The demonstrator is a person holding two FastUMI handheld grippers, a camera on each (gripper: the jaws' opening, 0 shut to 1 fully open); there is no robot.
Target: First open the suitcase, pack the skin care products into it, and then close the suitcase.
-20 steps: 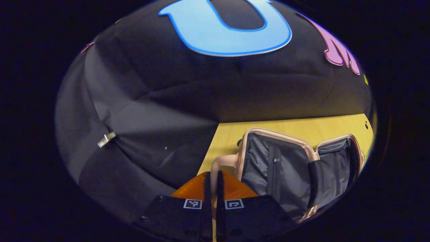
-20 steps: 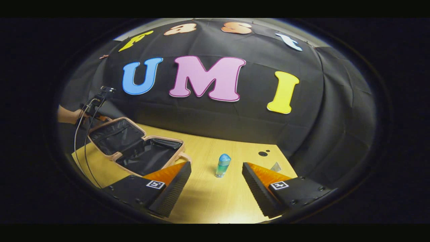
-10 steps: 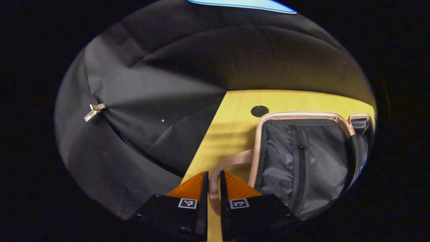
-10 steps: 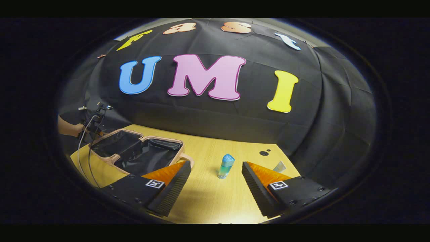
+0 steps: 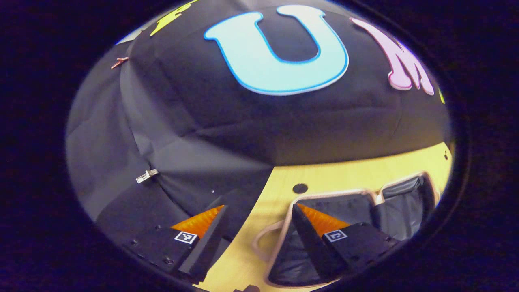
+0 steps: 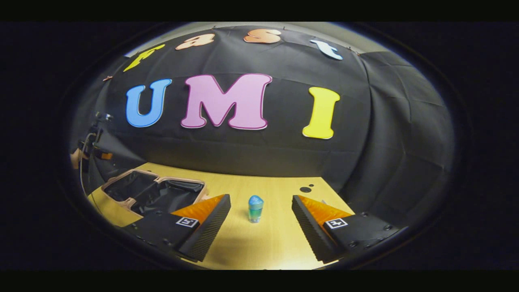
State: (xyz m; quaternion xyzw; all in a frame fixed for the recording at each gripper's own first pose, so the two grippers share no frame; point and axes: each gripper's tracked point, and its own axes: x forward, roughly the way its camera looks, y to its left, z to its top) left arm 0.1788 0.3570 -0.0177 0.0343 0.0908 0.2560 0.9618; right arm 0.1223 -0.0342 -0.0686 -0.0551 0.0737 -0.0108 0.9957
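Your suitcase [image 6: 154, 192] lies fully open and flat on the bench, pink-rimmed with dark lining, both halves showing, its handle [image 5: 263, 243] sticking out sideways. Your blue-capped teal skin care bottle [image 6: 255, 209] stands upright, well apart from it.

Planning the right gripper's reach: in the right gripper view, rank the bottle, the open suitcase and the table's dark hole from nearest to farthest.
1. Small blue-capped teal bottle, straight ahead between the jaws.
2. Open pink-rimmed suitcase with black lining, off to the left.
3. Dark round hole in the wooden table, back right near the wall.
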